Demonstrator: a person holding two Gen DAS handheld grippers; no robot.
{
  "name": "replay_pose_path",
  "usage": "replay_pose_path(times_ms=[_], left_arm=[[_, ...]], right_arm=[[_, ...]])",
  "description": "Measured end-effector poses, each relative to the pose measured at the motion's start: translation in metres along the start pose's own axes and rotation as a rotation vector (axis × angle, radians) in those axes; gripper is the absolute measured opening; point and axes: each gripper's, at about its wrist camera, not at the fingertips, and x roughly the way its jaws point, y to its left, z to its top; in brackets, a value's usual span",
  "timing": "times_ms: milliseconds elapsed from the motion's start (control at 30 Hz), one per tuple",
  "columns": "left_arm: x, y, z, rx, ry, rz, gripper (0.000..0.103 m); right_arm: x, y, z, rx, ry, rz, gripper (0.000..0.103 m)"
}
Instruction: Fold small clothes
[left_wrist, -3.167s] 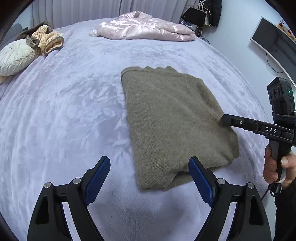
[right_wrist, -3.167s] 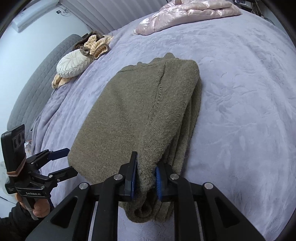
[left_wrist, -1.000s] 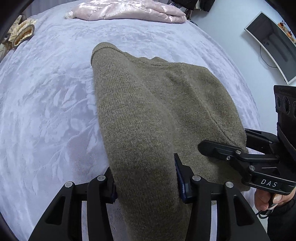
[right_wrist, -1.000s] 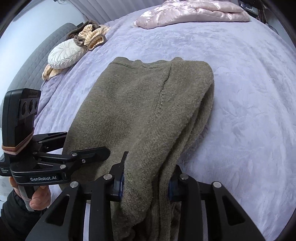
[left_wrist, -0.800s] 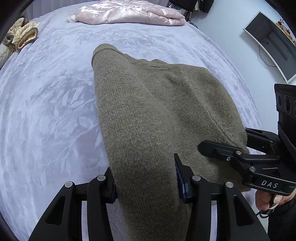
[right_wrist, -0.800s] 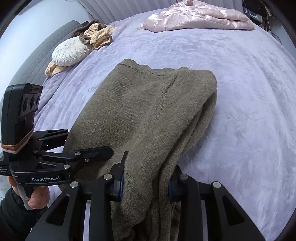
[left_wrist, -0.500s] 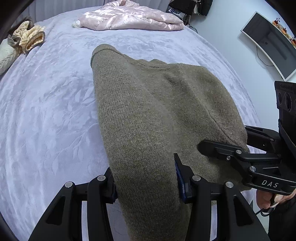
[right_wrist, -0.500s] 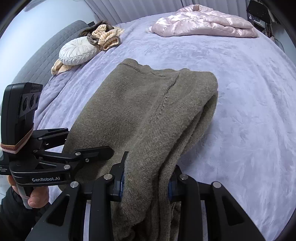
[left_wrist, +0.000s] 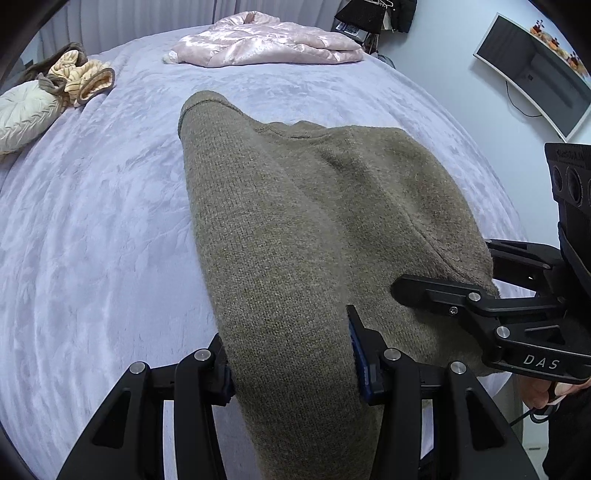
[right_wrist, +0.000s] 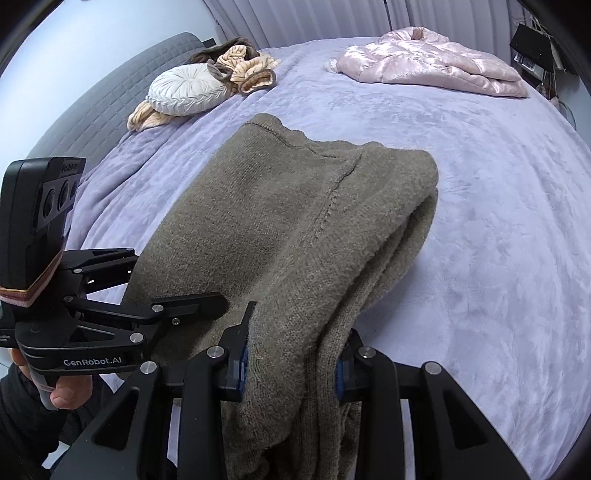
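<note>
The left gripper (left_wrist: 291, 354) is seen pinched on a thick bunch of the olive knitted sweater (left_wrist: 314, 221), its blue pads (left_wrist: 357, 350) pressed into the near left corner. The right gripper (right_wrist: 291, 354) is likewise clamped on several stacked layers at the near right corner. The near edge is held raised by both, while the far part is draped down to the lavender blanket (left_wrist: 92, 221) at mid-bed.

The garment appears already folded lengthwise into a narrow multi-layered band; a crosswise fold, carrying the held edge over to the far edge, is judged to be in hand, with laying down and smoothing left.

The knit is coarse, fuzzy and soft, with a seam line and a stitched hem visible. The blanket is plush with an embossed leaf pattern. Beyond lie a shiny, quilted pink jacket (left_wrist: 269, 44), a round pleated white cushion (right_wrist: 184, 90) and a ribbed beige garment (right_wrist: 247, 72).
</note>
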Motion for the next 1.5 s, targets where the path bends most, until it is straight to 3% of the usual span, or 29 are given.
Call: replay_pose_path(times_ms=[500, 933, 1133, 1200, 1267, 1400, 1500], left_arm=[[-0.007, -0.006, -0.065, 0.027, -0.009, 0.049, 0.049], [0.008, 0.006, -0.098, 0.019, 0.010, 0.027, 0.050], [0.011, 0.012, -0.106, 0.008, -0.003, 0.045, 0.064], [0.011, 0.013, -0.108, 0.008, -0.010, 0.065, 0.073], [0.011, 0.018, -0.112, 0.007, -0.027, 0.099, 0.090], [0.011, 0.033, -0.117, -0.038, -0.012, 0.053, 0.092], [-0.011, 0.029, -0.111, -0.026, -0.045, 0.094, 0.092]], right_arm=[[0.000, 0.037, -0.059, -0.019, 0.010, 0.007, 0.035], [0.013, 0.053, -0.094, -0.018, 0.030, 0.007, 0.035], [0.024, 0.042, -0.106, 0.019, 0.041, 0.023, 0.036], [0.026, 0.037, -0.108, 0.036, 0.041, 0.036, 0.036], [0.028, 0.031, -0.110, 0.056, 0.039, 0.051, 0.038], [0.036, 0.014, -0.118, 0.127, 0.037, 0.097, 0.048], [0.040, -0.004, -0.124, 0.209, 0.041, 0.144, 0.063]])
